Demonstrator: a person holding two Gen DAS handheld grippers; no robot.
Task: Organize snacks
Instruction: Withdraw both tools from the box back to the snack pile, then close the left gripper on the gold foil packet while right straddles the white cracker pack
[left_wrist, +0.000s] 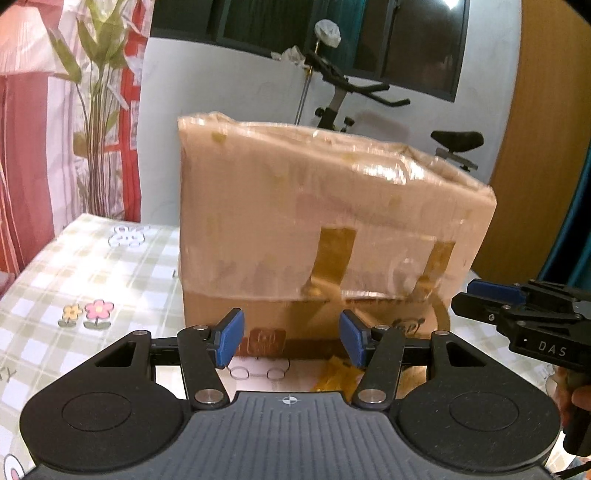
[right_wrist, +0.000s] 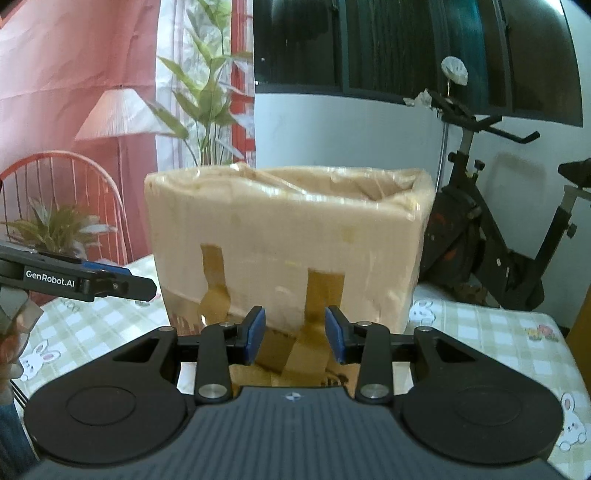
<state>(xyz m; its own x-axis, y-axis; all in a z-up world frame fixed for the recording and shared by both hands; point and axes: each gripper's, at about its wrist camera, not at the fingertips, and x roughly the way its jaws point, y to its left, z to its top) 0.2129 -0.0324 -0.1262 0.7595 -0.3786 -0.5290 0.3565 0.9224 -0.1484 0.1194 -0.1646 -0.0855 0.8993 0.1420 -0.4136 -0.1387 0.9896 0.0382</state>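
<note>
Left tongs (left_wrist: 291, 341): black frame, ribbed dark-grey housing at the near edge with a small white crosshair mark at its centre. Two round black discs flank the housing — each with a shallow recessed circle. Black link arms pinned by silver round-head screws; triangular cut-outs in the outer arms. Finger pads (left_wrist: 229, 338) blue, flat, rectangular.

Right tongs (right_wrist: 294, 338): same build — same blue pads, silver pins, crosshair. White lettering "DAS" on its side in the left view; "GenRobot.AI" on the left tongs' side in the right view.
</note>
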